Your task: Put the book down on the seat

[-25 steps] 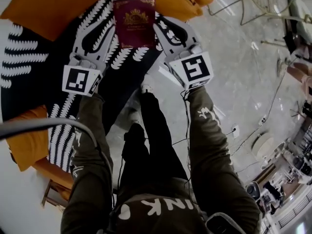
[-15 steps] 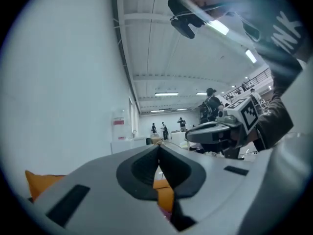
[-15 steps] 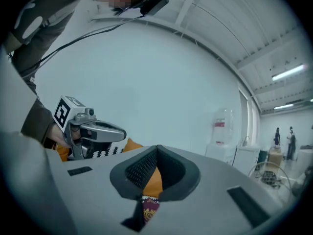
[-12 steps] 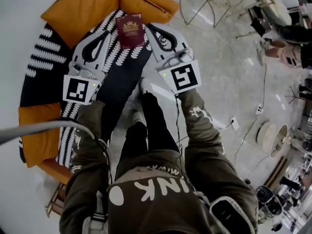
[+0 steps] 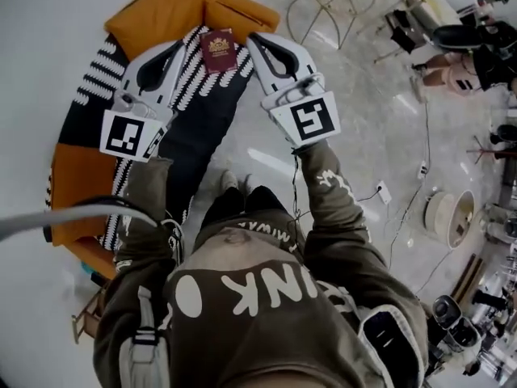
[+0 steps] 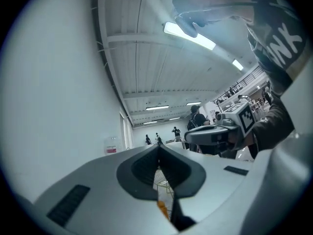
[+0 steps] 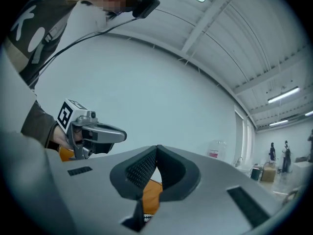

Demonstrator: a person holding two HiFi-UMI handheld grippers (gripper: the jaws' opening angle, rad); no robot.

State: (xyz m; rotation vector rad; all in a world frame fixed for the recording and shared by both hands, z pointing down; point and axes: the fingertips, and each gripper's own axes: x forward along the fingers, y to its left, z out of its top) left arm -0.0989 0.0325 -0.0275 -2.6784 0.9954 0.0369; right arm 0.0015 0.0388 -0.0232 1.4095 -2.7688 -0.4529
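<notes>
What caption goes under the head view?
Red book lies on the patterned seat; left tongs and right tongs shut, empty.

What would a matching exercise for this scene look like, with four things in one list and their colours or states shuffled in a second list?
Things:
1. book
2. cushion
3. left gripper
4. throw

Colours or states:
A. orange
B. black with a white leaf pattern
C. dark red, lying flat on the throw
D. fingers shut, nothing between them

Pairs: 1-C, 2-A, 3-D, 4-B
</notes>
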